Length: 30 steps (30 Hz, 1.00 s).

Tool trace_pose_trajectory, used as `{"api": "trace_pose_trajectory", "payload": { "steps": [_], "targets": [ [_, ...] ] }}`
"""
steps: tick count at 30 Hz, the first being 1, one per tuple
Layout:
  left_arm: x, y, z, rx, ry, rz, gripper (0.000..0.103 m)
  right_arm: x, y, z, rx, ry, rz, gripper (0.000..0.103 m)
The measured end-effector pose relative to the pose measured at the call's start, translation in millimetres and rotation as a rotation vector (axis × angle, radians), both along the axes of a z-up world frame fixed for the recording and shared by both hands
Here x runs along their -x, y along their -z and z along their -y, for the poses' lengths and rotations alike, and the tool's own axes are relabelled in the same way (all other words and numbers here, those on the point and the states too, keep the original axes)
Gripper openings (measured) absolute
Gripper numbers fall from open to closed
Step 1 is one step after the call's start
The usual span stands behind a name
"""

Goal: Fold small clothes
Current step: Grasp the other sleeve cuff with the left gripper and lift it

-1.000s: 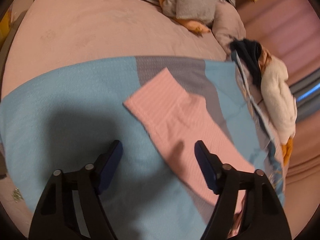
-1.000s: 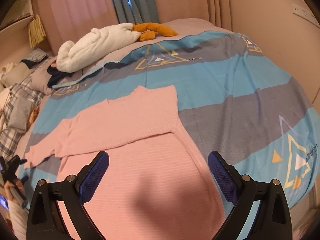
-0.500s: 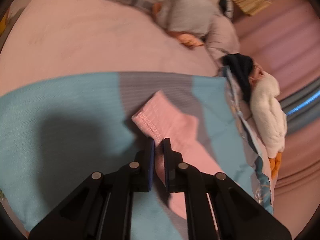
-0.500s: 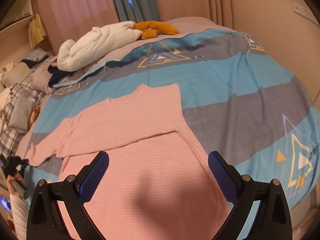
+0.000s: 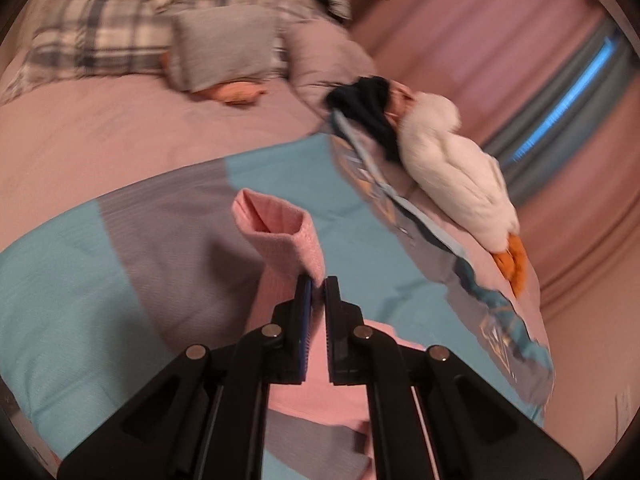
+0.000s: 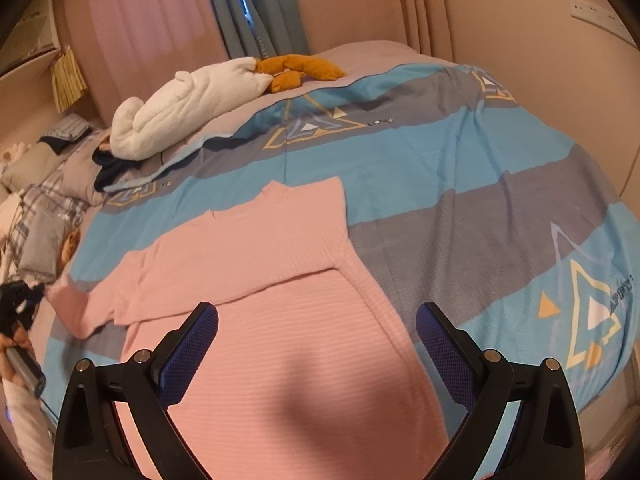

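Observation:
A pink knit sweater (image 6: 280, 320) lies spread on the blue and grey striped bedspread (image 6: 460, 168). One sleeve is folded across its chest. My left gripper (image 5: 318, 284) is shut on the other sleeve's cuff (image 5: 280, 220), which is lifted off the bed with its opening gaping. The right wrist view shows that gripper (image 6: 42, 292) small at the far left, holding the sleeve end (image 6: 68, 300) up. My right gripper (image 6: 316, 320) hangs open over the sweater's body with nothing between its fingers.
A white plush toy (image 6: 188, 108) with orange feet (image 6: 300, 68) lies along the far side of the bed beside dark clothing (image 5: 368, 104). Plaid and grey pillows (image 5: 160, 36) sit at the head. Pink curtains (image 6: 140, 32) and a wall close in behind.
My left gripper closed on the sleeve's cuff and raised it off the bedspread. The right gripper has stayed in place, open.

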<state>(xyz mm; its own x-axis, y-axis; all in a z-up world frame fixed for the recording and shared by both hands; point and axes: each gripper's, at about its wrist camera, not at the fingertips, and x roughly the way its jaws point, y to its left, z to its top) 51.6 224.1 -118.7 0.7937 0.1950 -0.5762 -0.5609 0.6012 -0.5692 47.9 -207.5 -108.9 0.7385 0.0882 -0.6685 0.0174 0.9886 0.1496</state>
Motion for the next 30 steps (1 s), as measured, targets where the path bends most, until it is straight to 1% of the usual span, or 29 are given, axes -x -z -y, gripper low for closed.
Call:
{"api": "trace_pose_trajectory", "payload": {
  "steps": [7, 14, 18, 20, 22, 25, 30],
  "targets": [
    [-27, -22, 50, -0.06, 0.158, 0.02, 0.006, 4, -1, 7, -0.015, 0.017, 0.011, 0.099],
    [-55, -26, 106, -0.113, 0.311, -0.006, 0.006, 4, 0, 12, -0.027, 0.023, 0.01, 0.099],
    [-69, -16, 136, -0.138, 0.397, -0.051, 0.006, 4, 2, 14, -0.039, 0.029, 0.006, 0.099],
    [-77, -7, 152, -0.156, 0.443, -0.084, 0.006, 3, 3, 15, -0.044, 0.032, 0.002, 0.099],
    [-86, 5, 165, -0.154, 0.492, -0.122, 0.006, 3, 4, 16, -0.043, 0.034, -0.001, 0.099],
    [-93, 23, 180, -0.155, 0.543, -0.172, 0.006, 4, 6, 18, -0.039, 0.042, -0.01, 0.099],
    [-104, 50, 200, -0.165, 0.598, -0.253, 0.006, 4, 11, 22, -0.046, 0.055, -0.024, 0.099]
  ]
}}
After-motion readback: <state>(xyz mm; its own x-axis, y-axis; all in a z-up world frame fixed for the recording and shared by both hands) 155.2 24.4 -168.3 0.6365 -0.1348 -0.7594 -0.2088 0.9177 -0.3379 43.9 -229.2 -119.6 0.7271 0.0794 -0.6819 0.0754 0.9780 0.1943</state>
